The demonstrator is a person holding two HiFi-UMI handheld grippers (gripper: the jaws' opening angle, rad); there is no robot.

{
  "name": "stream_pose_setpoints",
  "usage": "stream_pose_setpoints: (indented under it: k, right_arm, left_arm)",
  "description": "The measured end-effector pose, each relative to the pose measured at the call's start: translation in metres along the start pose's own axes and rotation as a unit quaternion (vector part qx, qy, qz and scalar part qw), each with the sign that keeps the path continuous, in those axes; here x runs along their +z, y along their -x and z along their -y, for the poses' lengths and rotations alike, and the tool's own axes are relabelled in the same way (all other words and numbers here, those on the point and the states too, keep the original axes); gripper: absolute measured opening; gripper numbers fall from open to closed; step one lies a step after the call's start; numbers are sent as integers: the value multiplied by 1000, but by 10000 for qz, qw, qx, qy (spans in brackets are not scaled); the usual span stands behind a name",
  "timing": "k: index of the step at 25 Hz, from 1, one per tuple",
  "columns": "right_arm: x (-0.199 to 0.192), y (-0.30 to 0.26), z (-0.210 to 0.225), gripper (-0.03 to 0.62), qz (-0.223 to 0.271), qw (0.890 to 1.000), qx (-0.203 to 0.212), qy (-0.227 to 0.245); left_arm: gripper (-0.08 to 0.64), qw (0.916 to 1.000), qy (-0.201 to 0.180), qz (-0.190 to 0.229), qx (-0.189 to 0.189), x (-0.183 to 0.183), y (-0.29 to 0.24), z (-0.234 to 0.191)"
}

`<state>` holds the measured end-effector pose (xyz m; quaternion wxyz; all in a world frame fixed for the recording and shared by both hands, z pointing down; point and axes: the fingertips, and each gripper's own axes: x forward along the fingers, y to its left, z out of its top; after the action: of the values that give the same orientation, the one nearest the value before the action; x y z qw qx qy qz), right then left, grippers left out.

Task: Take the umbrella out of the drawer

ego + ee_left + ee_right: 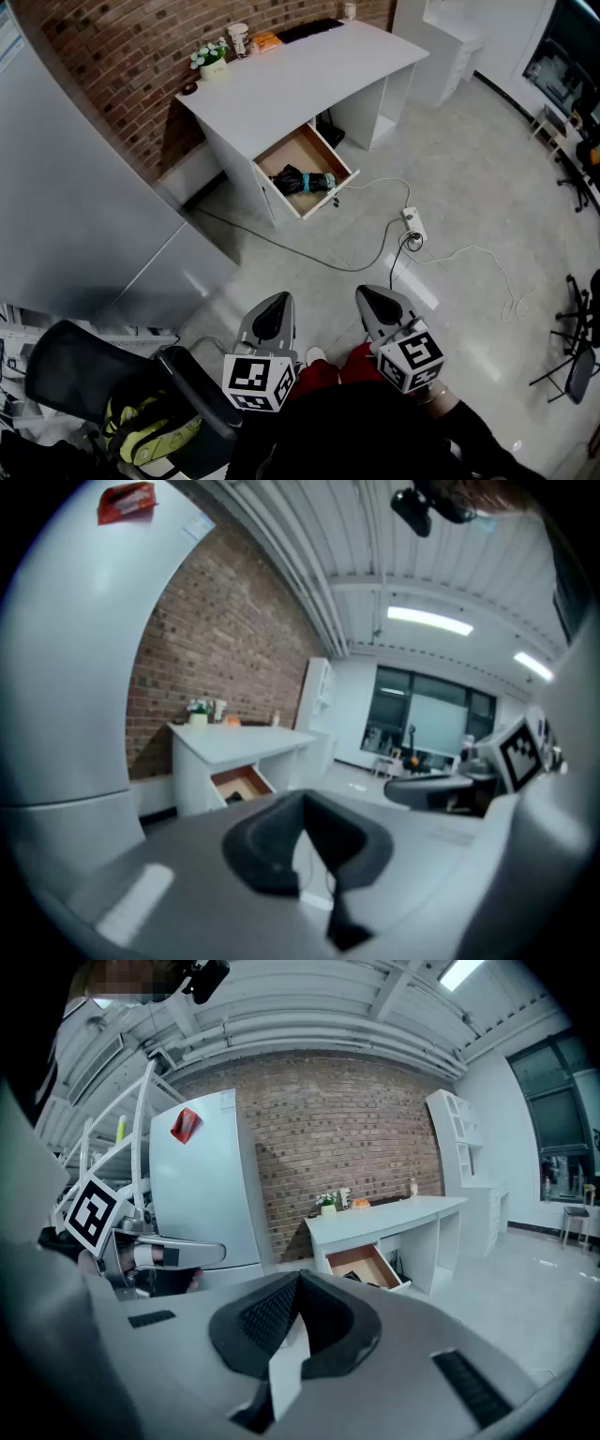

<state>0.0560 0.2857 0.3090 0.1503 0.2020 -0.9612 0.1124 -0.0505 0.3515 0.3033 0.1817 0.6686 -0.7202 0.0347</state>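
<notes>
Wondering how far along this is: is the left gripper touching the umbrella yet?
Apart. The head view shows the left gripper near the person, with open floor between it and the umbrella lying in the drawer.

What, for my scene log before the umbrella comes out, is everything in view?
desk: one, white, against the brick wall
drawer: one, wood-lined, open under the desk
umbrella: one, black, folded in the drawer
potted plant: one, white flowers, desk's left end
power strip: one, white, floor right of the drawer
chair: one, black, lower left
left gripper: one, grey, shut, empty
right gripper: one, grey, shut, empty
</notes>
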Motion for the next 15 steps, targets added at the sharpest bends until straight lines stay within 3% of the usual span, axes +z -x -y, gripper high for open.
stream_pose_setpoints:
  k: [7, 15]
  right_arm:
    - [-5, -13, -8, -2, -68, 9997, -8, -215]
    - [-20, -11, -1, -2, -366, 9978, -336, -439]
  left_arm:
    - [3, 9999, -21, 40, -129, 2, -1, -11]
    - [3, 9996, -51, -53, -263, -1, -8, -20]
